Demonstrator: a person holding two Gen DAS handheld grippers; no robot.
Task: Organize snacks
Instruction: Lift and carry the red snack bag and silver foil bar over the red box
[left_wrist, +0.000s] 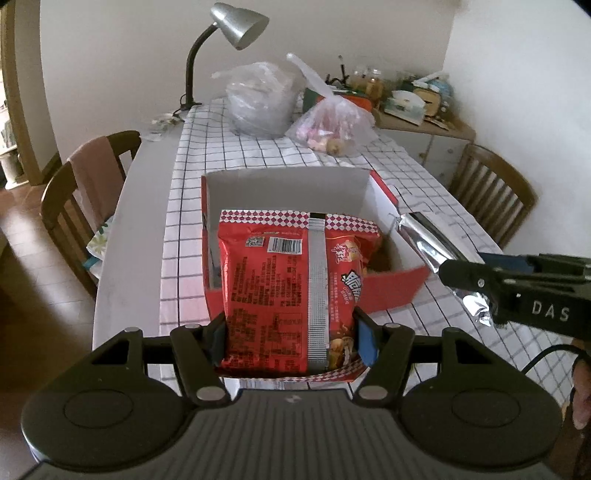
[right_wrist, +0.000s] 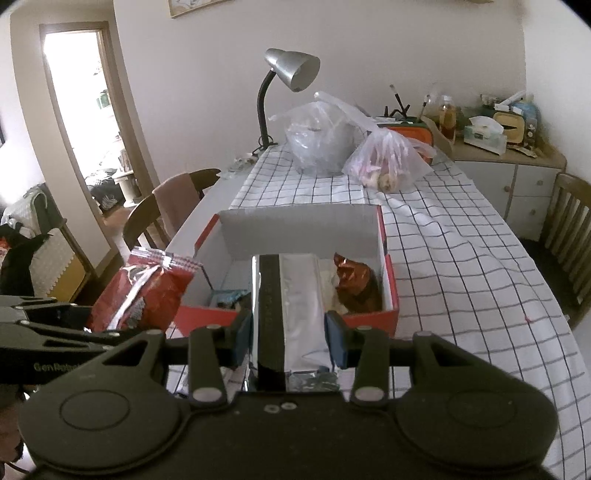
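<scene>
Gripping left: my left gripper (left_wrist: 293, 338) had its fingers (left_wrist: 367, 341) clamped on the red snack bag (left_wrist: 284, 291), held above the near edge of the red box (left_wrist: 391, 288).
Right: my right gripper (right_wrist: 290, 341) had its fingers (right_wrist: 337, 343) closed on the silver packet (right_wrist: 299, 314), in front of that box.
Box: it sat open on the checked tabletop (right_wrist: 461, 258), a brown wrapper (right_wrist: 354, 284) inside.
Behind: I saw two plastic bags (right_wrist: 321, 147) and a lamp (right_wrist: 291, 70).
</scene>
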